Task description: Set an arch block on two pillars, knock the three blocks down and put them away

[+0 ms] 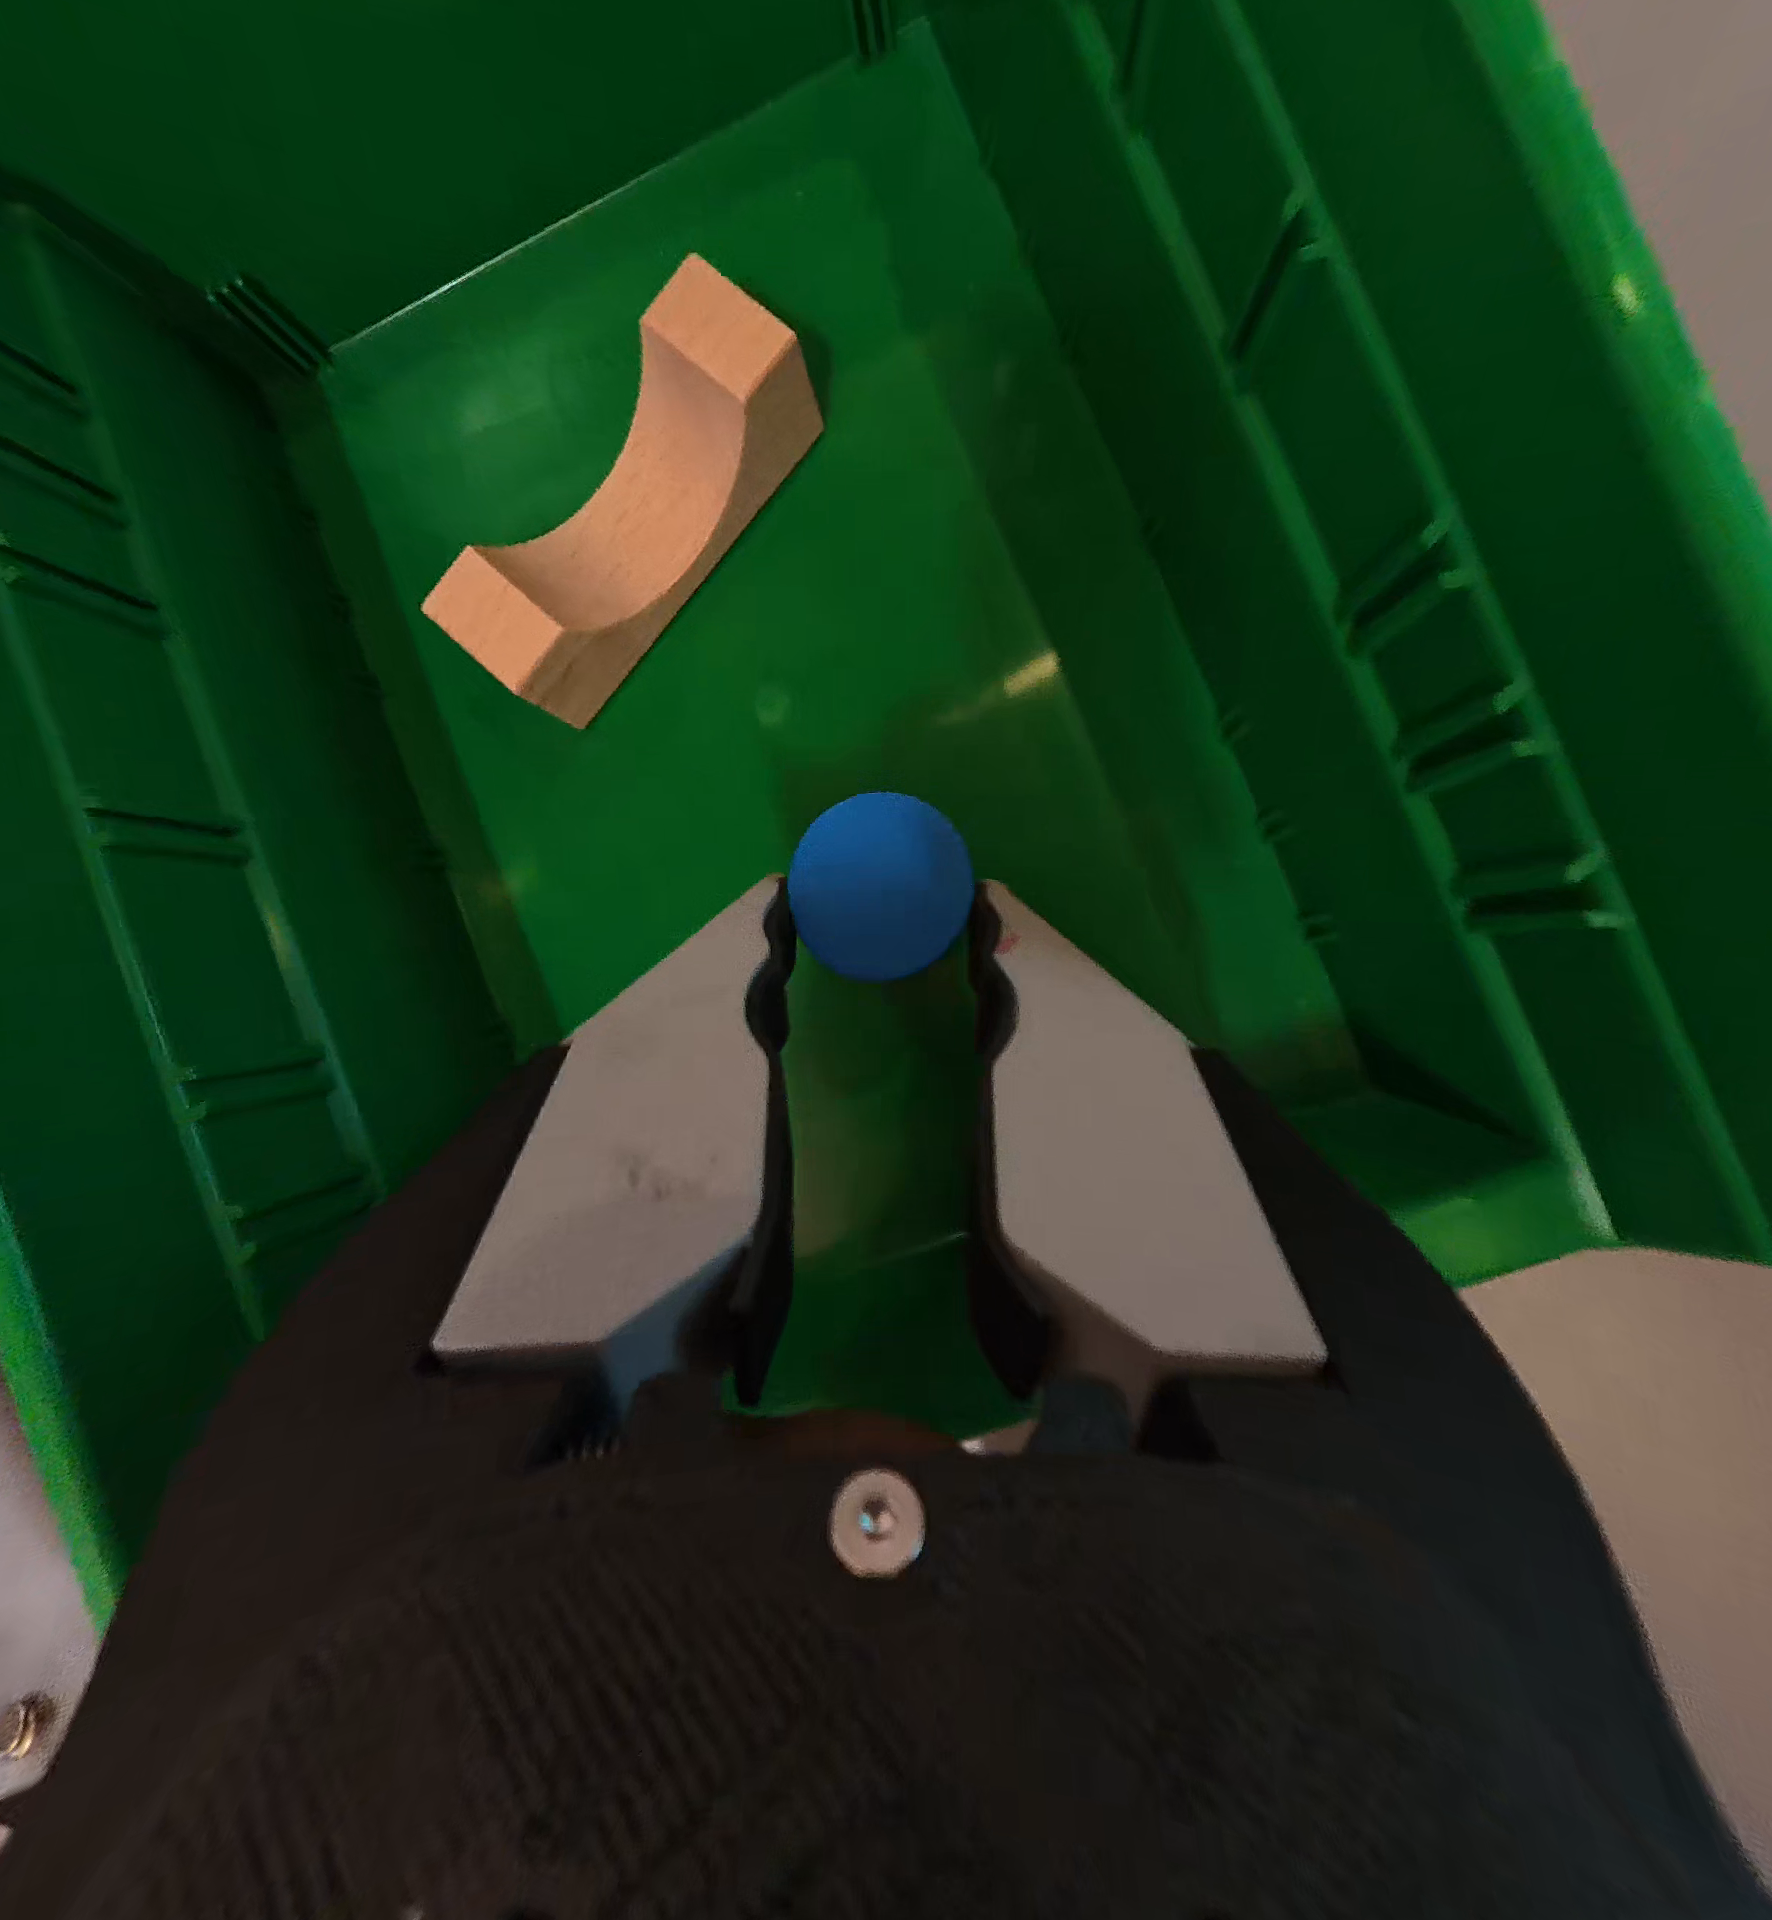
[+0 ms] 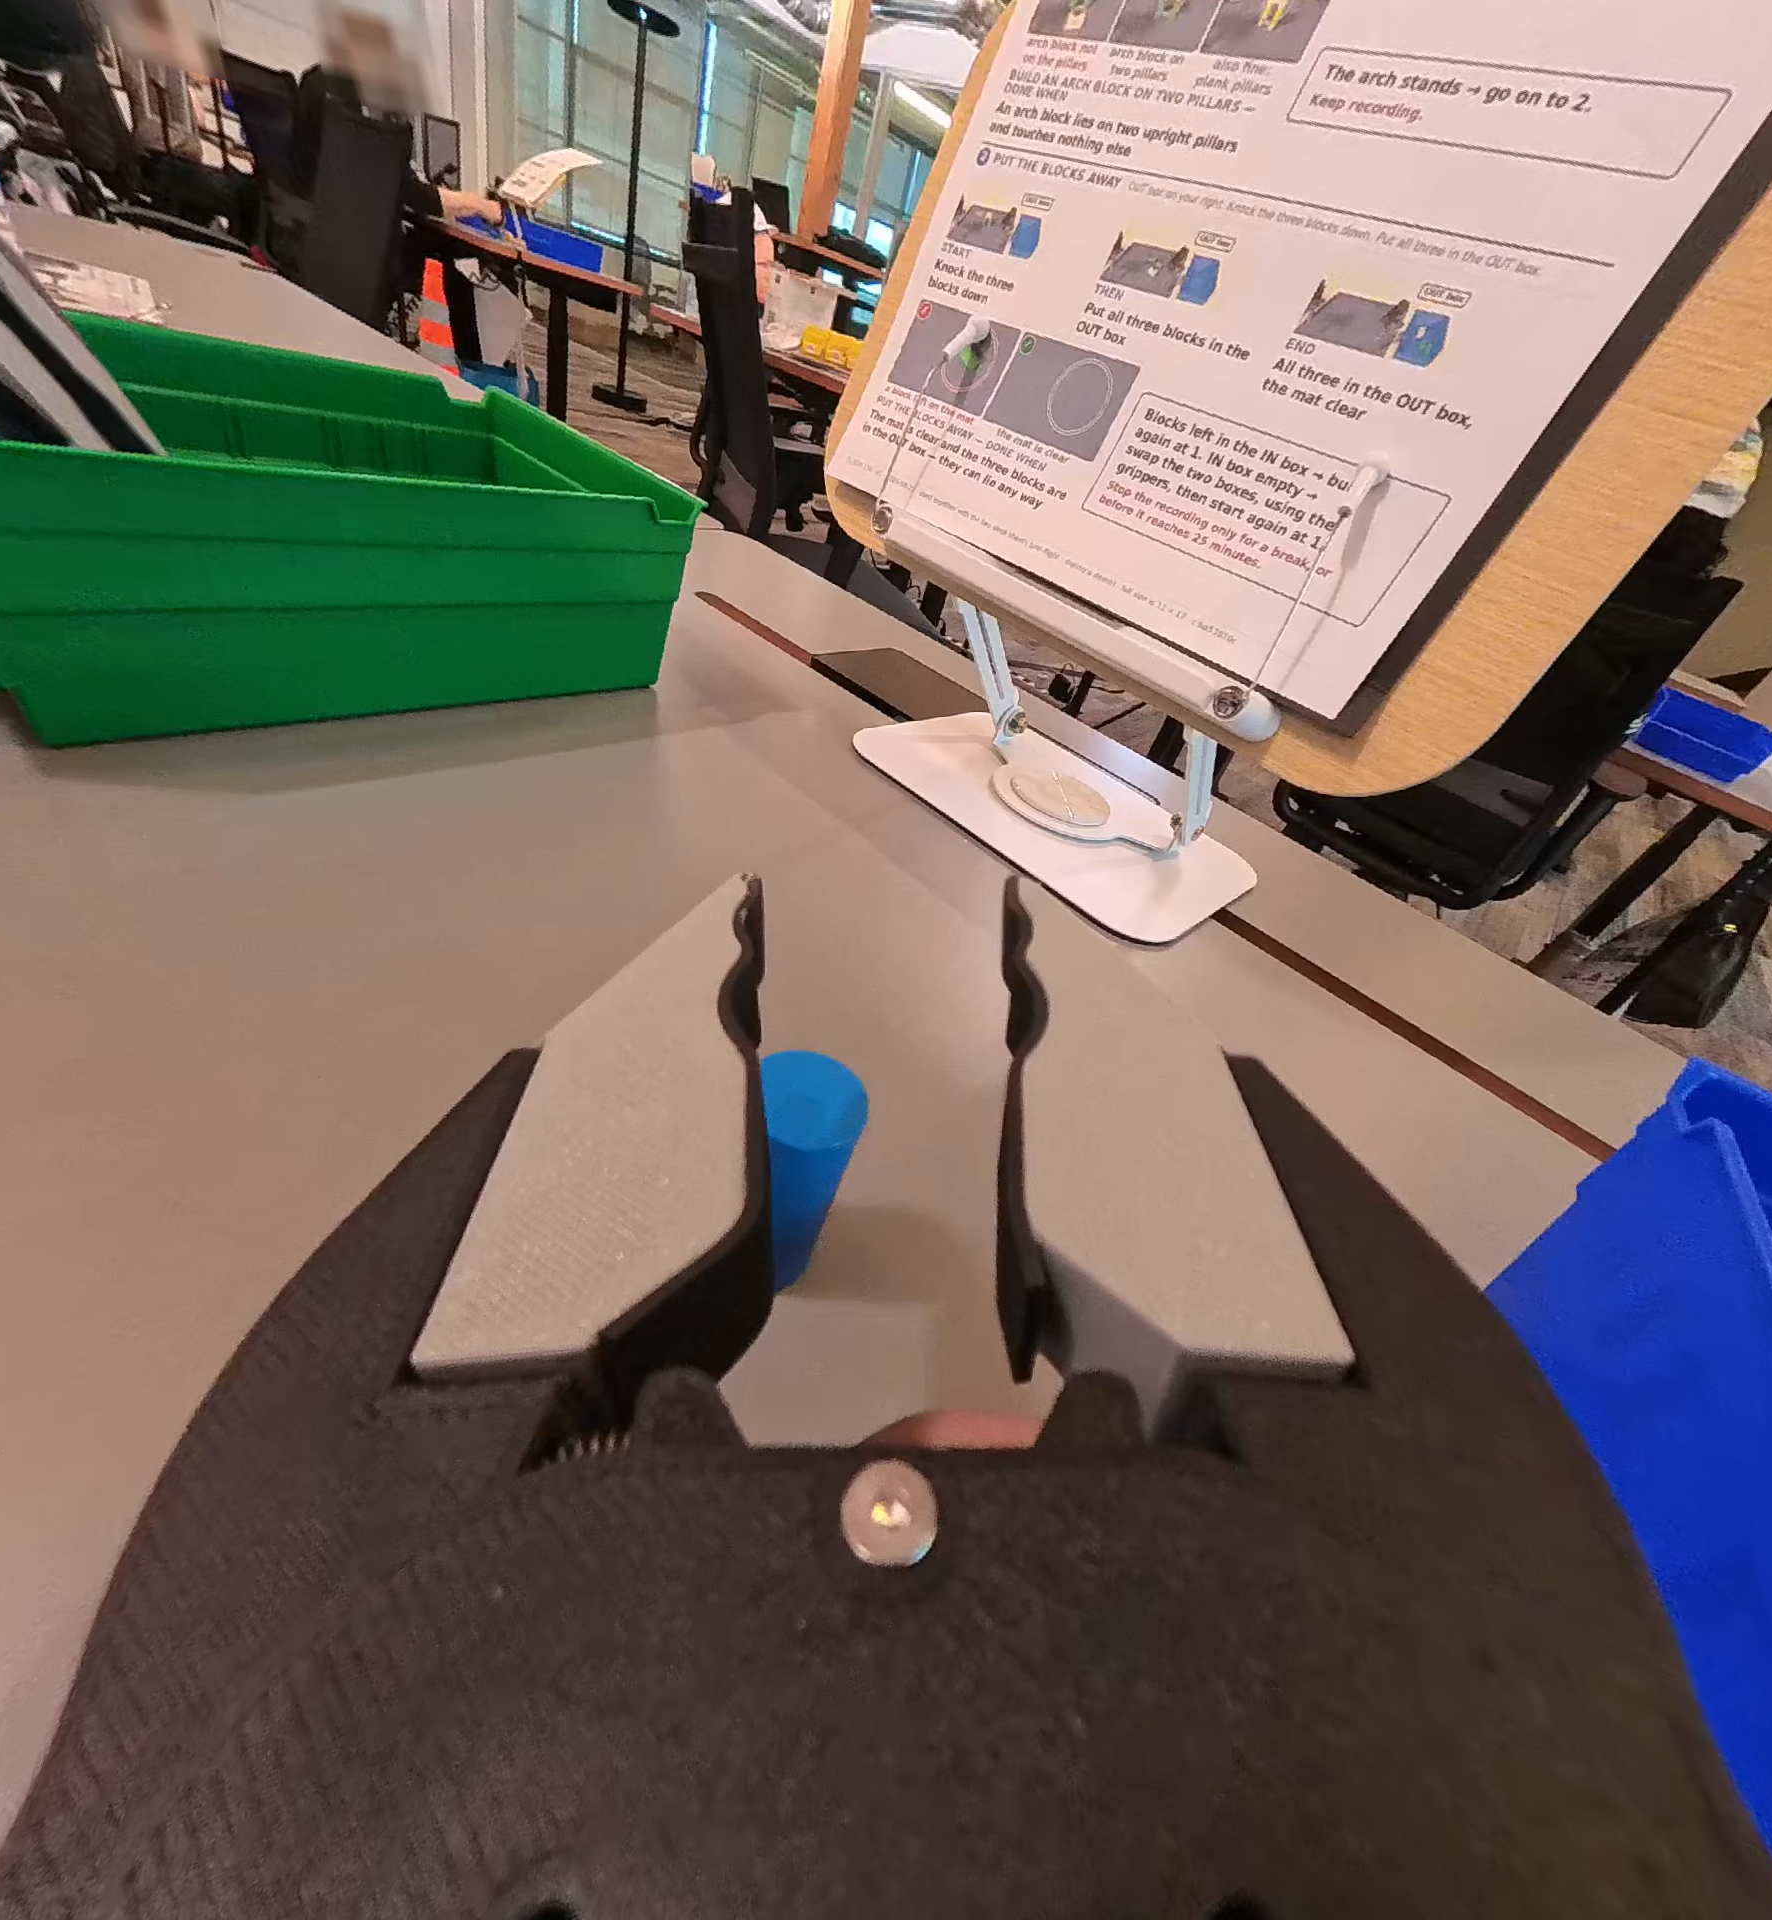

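My left tool [image 1: 880, 894] pinched a small, light, smooth blue round pillar block [image 1: 880, 885] by its sides at frame centre, over the green plastic bin [image 1: 1277, 520], while my right tool [image 2: 880, 914] gaped empty.

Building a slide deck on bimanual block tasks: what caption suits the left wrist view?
Left gripper holds a blue cylinder block inside the green bin, where a wooden arch block lies.
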